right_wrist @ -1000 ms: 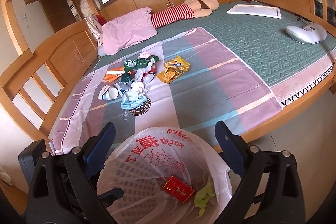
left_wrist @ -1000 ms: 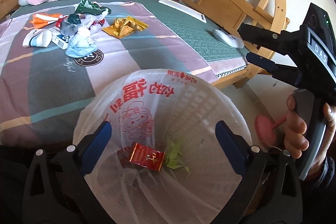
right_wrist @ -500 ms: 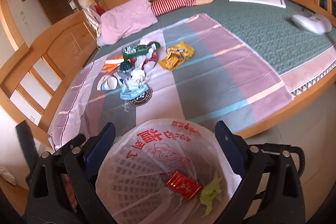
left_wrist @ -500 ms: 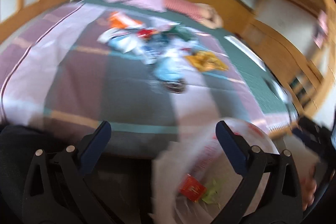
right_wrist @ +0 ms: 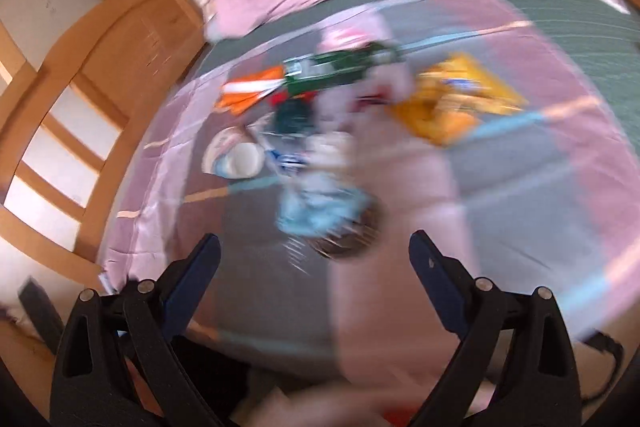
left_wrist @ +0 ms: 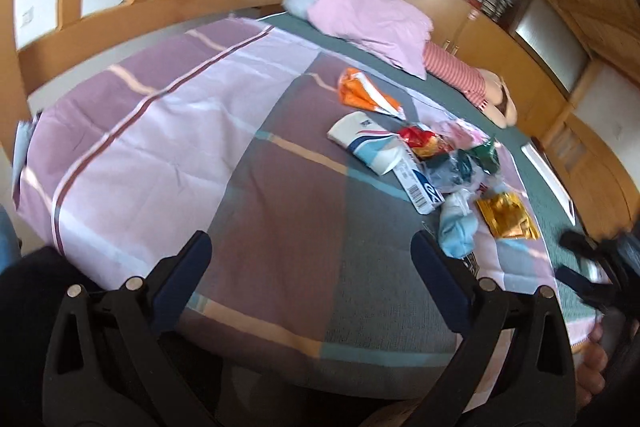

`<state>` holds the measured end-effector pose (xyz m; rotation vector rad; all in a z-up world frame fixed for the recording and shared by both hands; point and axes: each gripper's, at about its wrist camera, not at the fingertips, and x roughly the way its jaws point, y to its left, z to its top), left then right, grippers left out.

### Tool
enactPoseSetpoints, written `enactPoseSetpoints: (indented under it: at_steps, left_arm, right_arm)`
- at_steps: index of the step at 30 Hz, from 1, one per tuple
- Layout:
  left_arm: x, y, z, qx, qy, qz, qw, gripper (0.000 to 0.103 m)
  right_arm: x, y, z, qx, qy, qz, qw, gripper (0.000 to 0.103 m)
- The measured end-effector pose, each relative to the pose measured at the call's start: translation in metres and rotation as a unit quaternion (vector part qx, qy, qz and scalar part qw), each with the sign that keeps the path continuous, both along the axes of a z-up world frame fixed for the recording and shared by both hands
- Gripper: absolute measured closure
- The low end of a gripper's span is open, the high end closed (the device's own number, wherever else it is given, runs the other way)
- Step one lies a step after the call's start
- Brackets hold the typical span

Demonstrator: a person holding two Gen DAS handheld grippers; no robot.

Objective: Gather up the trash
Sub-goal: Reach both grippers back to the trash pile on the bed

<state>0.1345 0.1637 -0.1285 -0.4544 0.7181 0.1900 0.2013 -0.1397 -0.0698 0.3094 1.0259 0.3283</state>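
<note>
A pile of trash lies on the striped bed sheet (left_wrist: 168,131): an orange wrapper (left_wrist: 360,95), a white-blue packet (left_wrist: 368,143), a light blue crumpled piece (left_wrist: 456,231) and a gold wrapper (left_wrist: 506,217). My left gripper (left_wrist: 312,259) is open and empty over the bed's near edge. My right gripper (right_wrist: 314,255) is open and empty, just short of the light blue piece (right_wrist: 316,207); its view is blurred. It also shows at the right edge of the left wrist view (left_wrist: 596,267). The gold wrapper (right_wrist: 452,103) and a green wrapper (right_wrist: 332,71) lie further off.
A pink pillow (left_wrist: 372,15) and a striped stuffed toy (left_wrist: 460,75) lie at the head of the bed. A wooden bed frame (left_wrist: 120,15) runs along the far side. Wooden cabinets (left_wrist: 516,67) stand behind.
Both grippers have swung up and away from the lined trash bin, which has left both views. They now point at the trash pile on the bed. Both stayed open.
</note>
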Motion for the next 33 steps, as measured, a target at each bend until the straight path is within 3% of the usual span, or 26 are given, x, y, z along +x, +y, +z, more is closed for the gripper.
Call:
enactPoseSetpoints:
  at_steps: [4,5,8,9,12,14,16,17,18,19,21,22,24,28,32,33]
  left_arm:
    - [-0.005,-0.008,0.001,0.008,-0.014,-0.024,0.9996,0.004]
    - [-0.005,-0.008,0.000,0.005,-0.015,-0.025,0.9996,0.004]
    - [-0.005,-0.001,-0.005,-0.030,-0.009,-0.014,0.9994,0.004]
    - [-0.005,0.003,-0.007,-0.046,-0.006,-0.008,0.9989,0.004]
    - [-0.007,0.018,-0.015,-0.096,0.002,0.027,0.9950,0.004]
    - [-0.010,0.022,-0.018,-0.112,0.001,0.045,0.9927,0.004]
    - [-0.010,0.026,-0.022,-0.129,0.006,0.055,0.9902,0.004]
    - [-0.009,0.027,-0.023,-0.132,0.009,0.056,0.9896,0.004]
    - [-0.009,0.026,-0.023,-0.131,0.009,0.055,0.9898,0.004]
    - [-0.009,0.025,-0.023,-0.129,0.008,0.055,0.9901,0.004]
    - [-0.007,0.022,-0.024,-0.124,0.011,0.052,0.9909,0.004]
    - [-0.006,0.022,-0.025,-0.123,0.013,0.049,0.9911,0.004]
    - [-0.004,0.019,-0.026,-0.120,0.017,0.047,0.9915,0.004]
    - [-0.003,0.015,-0.026,-0.113,0.020,0.039,0.9926,0.004]
    - [0.002,0.011,-0.028,-0.107,0.032,0.028,0.9934,0.004]
    - [0.003,0.010,-0.029,-0.106,0.035,0.025,0.9934,0.004]
  right_arm:
    - [0.050,0.054,-0.031,-0.078,0.031,0.020,0.996,0.022]
    - [0.058,0.063,-0.041,-0.102,0.040,0.025,0.994,0.032]
    - [0.067,0.074,-0.065,-0.130,0.076,0.030,0.988,0.084]
    - [0.064,0.074,-0.068,-0.108,0.085,0.037,0.990,0.086]
    - [0.046,0.083,-0.060,-0.040,0.079,0.101,0.991,0.087]
    - [0.037,0.092,-0.055,0.013,0.083,0.170,0.982,0.087]
    - [0.036,0.085,-0.040,0.041,0.060,0.189,0.979,0.069]
    - [0.038,0.080,-0.034,0.049,0.047,0.182,0.981,0.043]
    - [0.044,0.067,-0.025,0.064,0.026,0.162,0.984,0.026]
    - [0.052,0.056,-0.020,0.075,0.011,0.138,0.987,0.026]
    - [0.072,0.029,-0.021,0.072,0.009,0.058,0.996,0.026]
    - [0.084,0.020,-0.027,0.035,0.018,0.009,0.999,0.026]
    - [0.101,0.011,-0.042,-0.026,0.033,-0.037,0.998,0.026]
    - [0.119,0.024,-0.078,-0.104,0.070,-0.016,0.992,0.026]
    - [0.114,0.045,-0.092,-0.121,0.069,0.023,0.990,0.072]
    - [0.112,0.048,-0.092,-0.115,0.072,0.029,0.990,0.077]
